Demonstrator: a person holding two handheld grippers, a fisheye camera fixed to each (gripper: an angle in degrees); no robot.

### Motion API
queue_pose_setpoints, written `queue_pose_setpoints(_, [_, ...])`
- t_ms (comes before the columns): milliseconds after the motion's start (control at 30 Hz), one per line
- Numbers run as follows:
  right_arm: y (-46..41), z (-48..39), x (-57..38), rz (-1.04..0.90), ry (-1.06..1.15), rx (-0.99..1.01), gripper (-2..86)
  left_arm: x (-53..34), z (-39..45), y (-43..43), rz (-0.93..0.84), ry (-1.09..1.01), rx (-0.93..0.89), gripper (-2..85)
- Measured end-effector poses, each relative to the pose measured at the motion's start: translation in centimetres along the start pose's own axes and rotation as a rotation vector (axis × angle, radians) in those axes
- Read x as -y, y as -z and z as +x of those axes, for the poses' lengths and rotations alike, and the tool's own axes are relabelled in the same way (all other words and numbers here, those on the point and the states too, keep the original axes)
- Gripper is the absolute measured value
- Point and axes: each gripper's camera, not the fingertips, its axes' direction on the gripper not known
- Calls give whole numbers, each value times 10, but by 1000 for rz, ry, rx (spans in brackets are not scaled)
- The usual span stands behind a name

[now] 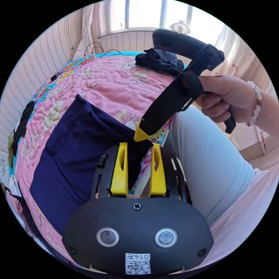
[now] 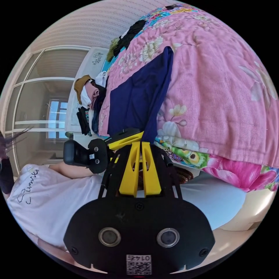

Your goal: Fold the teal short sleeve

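On the pink quilt (image 1: pixel 110 84) the navy shirt (image 1: pixel 72 157) is lying flat, its near corner reaching the bed's edge. Both grippers are meeting at that corner: the left gripper (image 1: pixel 139 151) is holding cloth between slightly parted jaws, while the right gripper (image 2: pixel 141 144) is pinching it with jaws pressed together.

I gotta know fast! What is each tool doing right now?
Left tool: jaws apart with the navy garment between them; a firm grip cannot be told.
Right tool: shut on the navy garment.
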Motion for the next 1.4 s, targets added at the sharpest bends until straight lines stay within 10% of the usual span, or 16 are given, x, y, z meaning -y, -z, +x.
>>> queue_pose_setpoints(433, [25,24,105,215,-105,-111,129,-46,-59,20,84,217,-98,-1])
queue_pose_setpoints(800, [-4,-3,159,251,-154,-128,31,-89,-92,40,156,272,-125,-4])
queue_pose_setpoints(1400, [-210,-259,254,-66,353,-219,4,-316,-203,120,413,975,-30,-3])
